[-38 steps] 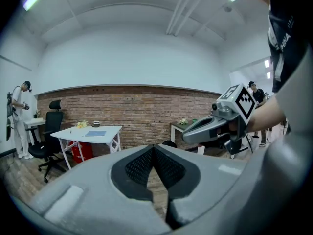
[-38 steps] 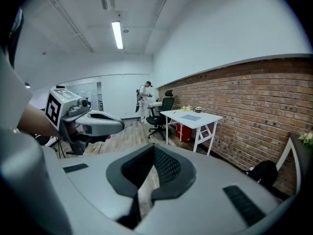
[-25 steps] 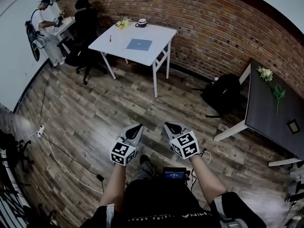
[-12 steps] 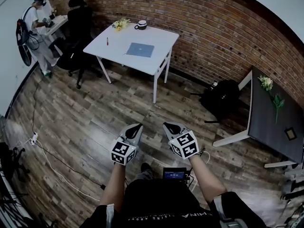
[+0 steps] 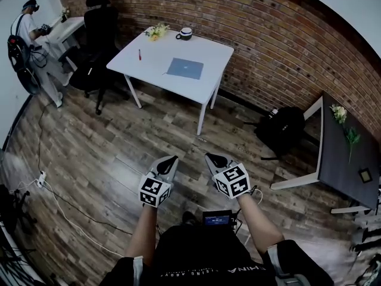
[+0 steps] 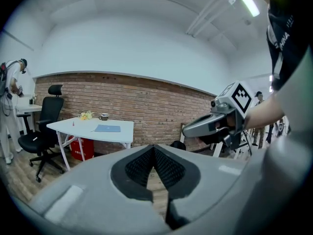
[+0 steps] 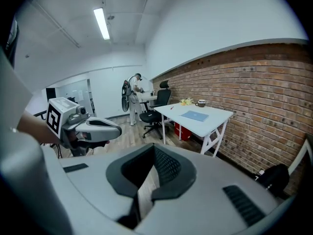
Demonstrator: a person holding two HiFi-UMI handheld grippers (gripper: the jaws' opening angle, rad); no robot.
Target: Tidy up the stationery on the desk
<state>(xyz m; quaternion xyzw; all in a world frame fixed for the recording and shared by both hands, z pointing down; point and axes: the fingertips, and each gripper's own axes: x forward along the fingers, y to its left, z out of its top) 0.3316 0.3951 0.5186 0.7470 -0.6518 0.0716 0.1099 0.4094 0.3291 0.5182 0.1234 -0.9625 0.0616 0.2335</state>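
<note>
Desk point(image 5: 162, 53); red box point(image 6: 82, 150) gripper-view only

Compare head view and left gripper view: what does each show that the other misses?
Head view only: dark table with white flowers, white power strip on the floor. Left gripper view only: red container under the white desk, ceiling strip light. Both: that desk, its blue notebook, black office chair, brick wall, shut right gripper.

Beyond the grey plastic left gripper point(image 5: 171, 159) with black-and-white square markers, the white rectangular desk point(image 5: 202, 49) carries a flat blue notebook point(image 5: 185, 68) and a thin red pen point(image 5: 140, 54). The brick wall point(image 5: 268, 34) is red-brown.
</note>
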